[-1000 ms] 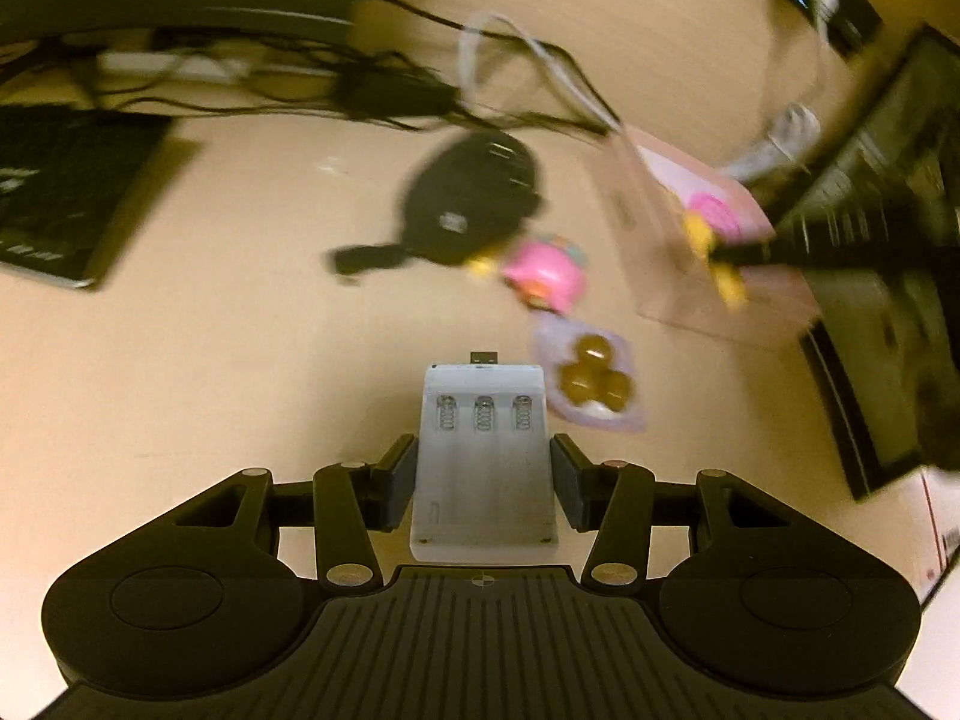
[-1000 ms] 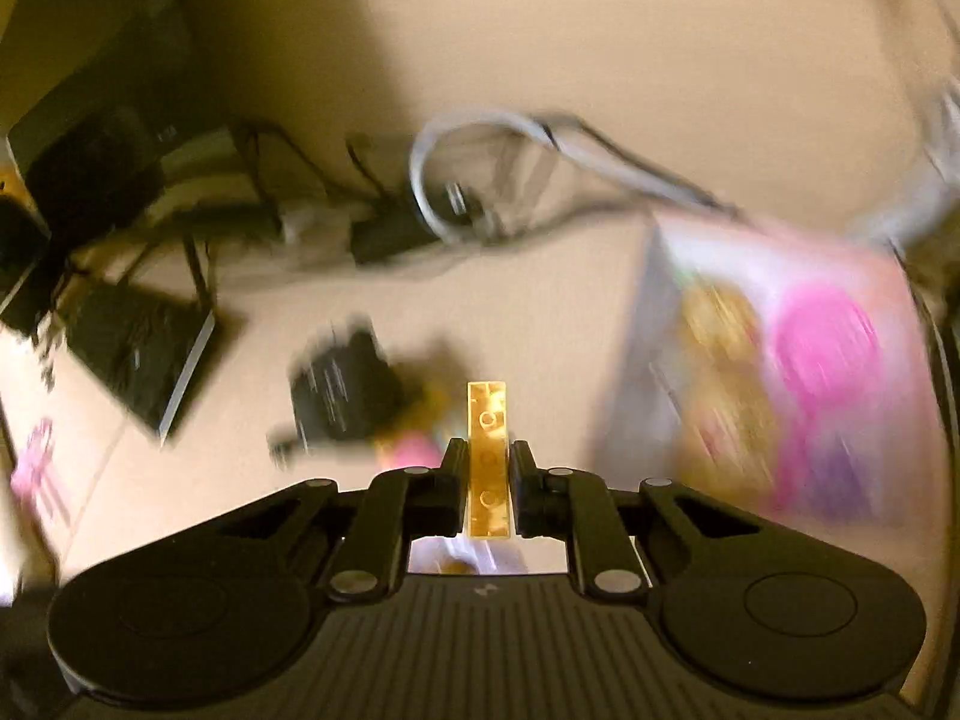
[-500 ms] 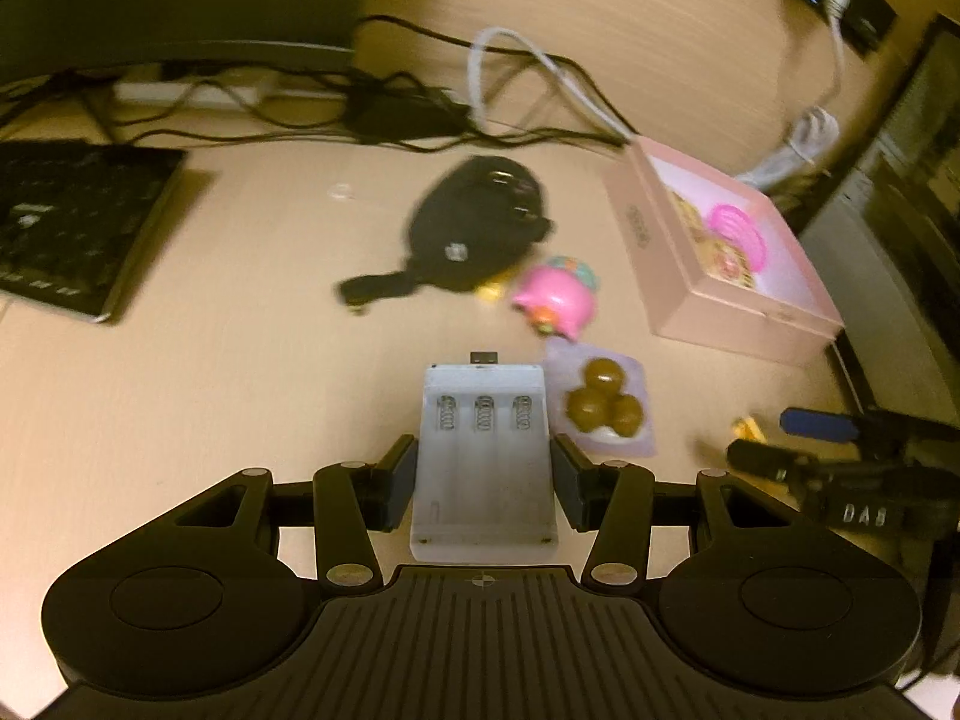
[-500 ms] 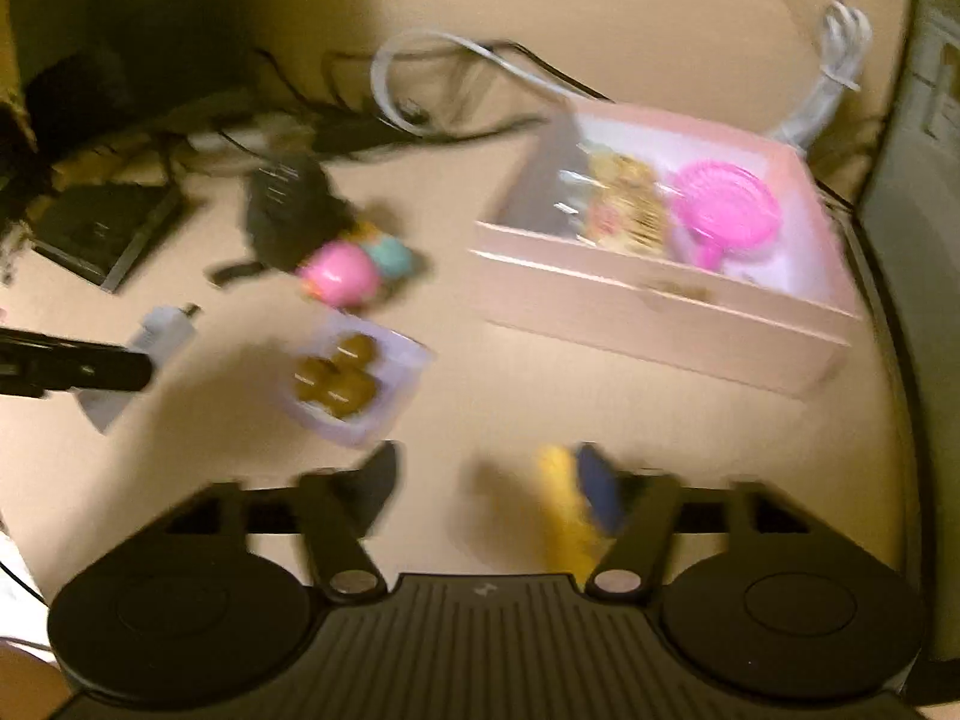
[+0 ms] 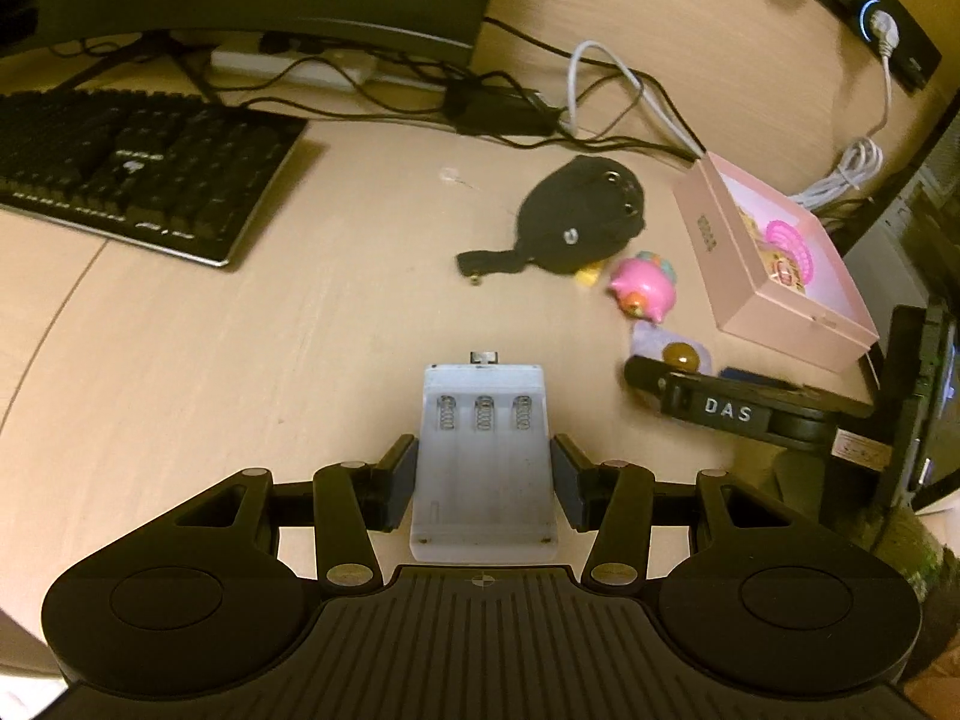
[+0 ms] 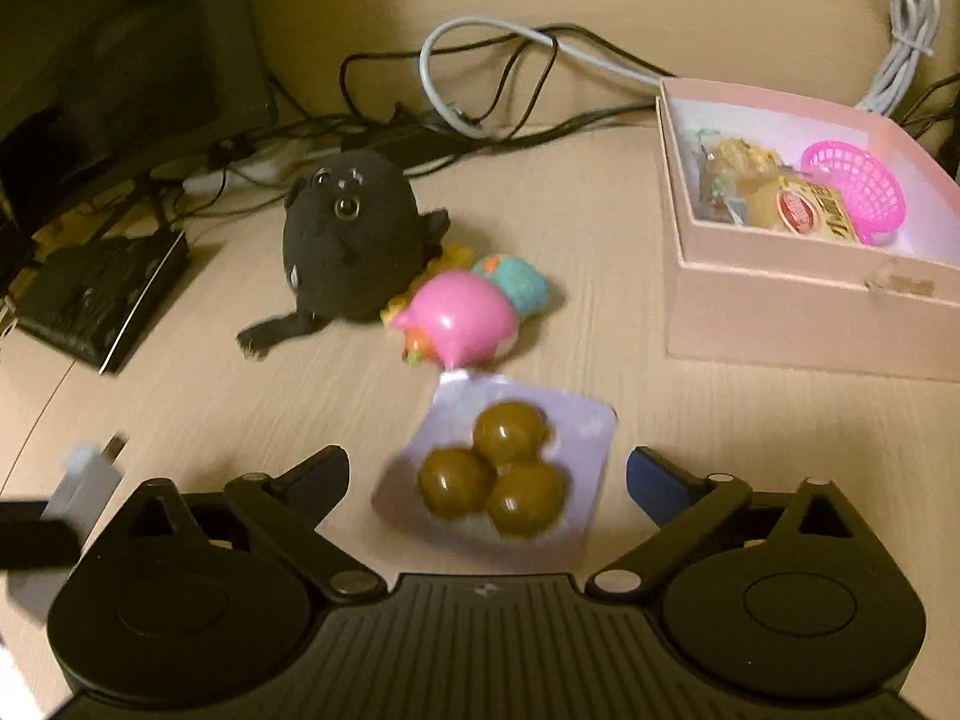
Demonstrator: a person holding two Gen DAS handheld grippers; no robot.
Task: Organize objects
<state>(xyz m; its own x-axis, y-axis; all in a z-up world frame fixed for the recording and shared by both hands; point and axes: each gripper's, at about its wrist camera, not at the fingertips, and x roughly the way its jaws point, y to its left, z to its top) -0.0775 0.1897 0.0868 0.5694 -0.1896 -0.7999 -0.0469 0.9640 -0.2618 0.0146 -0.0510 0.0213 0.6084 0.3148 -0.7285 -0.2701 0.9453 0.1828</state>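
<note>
Down comes the right gripper, yellow brick gone, jaws opening astride the packet of brown balls at lower centre. Left gripper clamps the white battery holder, centre frame. Risk: pads skid on the flat packet and shove it.

Pale wooden desk under keyboard, pink box, black plush

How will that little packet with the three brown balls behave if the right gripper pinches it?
The packet looks like thin, light film, so its edges will probably crumple. The three round balls bulge, so the right gripper, jaws opening around it, might slip off.
</note>
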